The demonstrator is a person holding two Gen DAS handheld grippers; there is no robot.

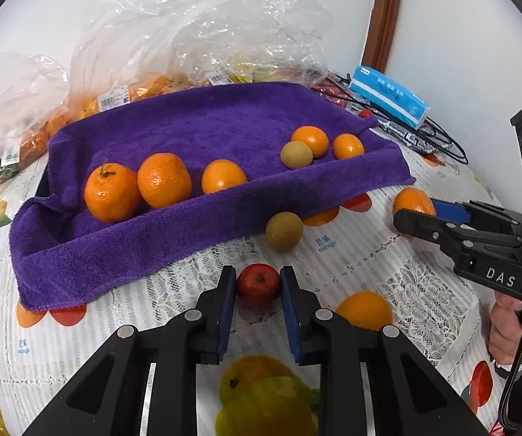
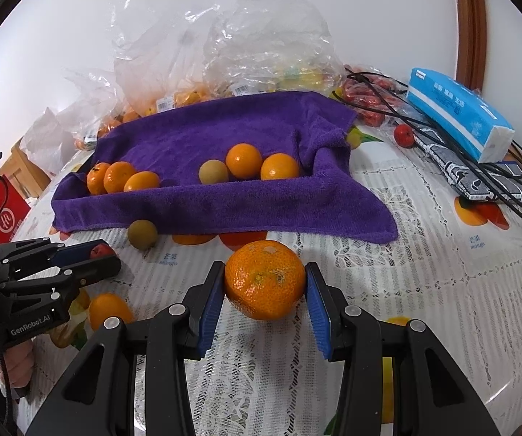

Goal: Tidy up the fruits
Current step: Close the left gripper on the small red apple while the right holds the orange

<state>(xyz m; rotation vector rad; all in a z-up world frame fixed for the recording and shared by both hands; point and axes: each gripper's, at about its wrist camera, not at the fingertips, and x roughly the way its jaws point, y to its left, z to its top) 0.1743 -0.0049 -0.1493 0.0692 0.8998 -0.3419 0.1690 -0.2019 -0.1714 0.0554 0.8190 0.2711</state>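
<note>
A purple towel (image 1: 195, 127) lines a tray and holds several oranges (image 1: 164, 180) and a brown round fruit (image 1: 296, 154). My left gripper (image 1: 258, 283) is shut on a small red fruit (image 1: 259, 280) on the tablecloth. My right gripper (image 2: 265, 283) has its jaws around a large orange (image 2: 264, 279), both pads touching it; in the left wrist view the same gripper (image 1: 417, 214) shows at the right. A loose brown fruit (image 1: 284, 230) and a loose orange (image 1: 364, 309) lie in front of the towel.
Clear plastic bags of fruit (image 1: 144, 54) stand behind the towel by the wall. A blue tissue pack (image 2: 460, 114), black cables (image 2: 508, 196) and small red fruits (image 2: 404, 134) lie at the back right. A red box (image 2: 6, 214) sits at the far left.
</note>
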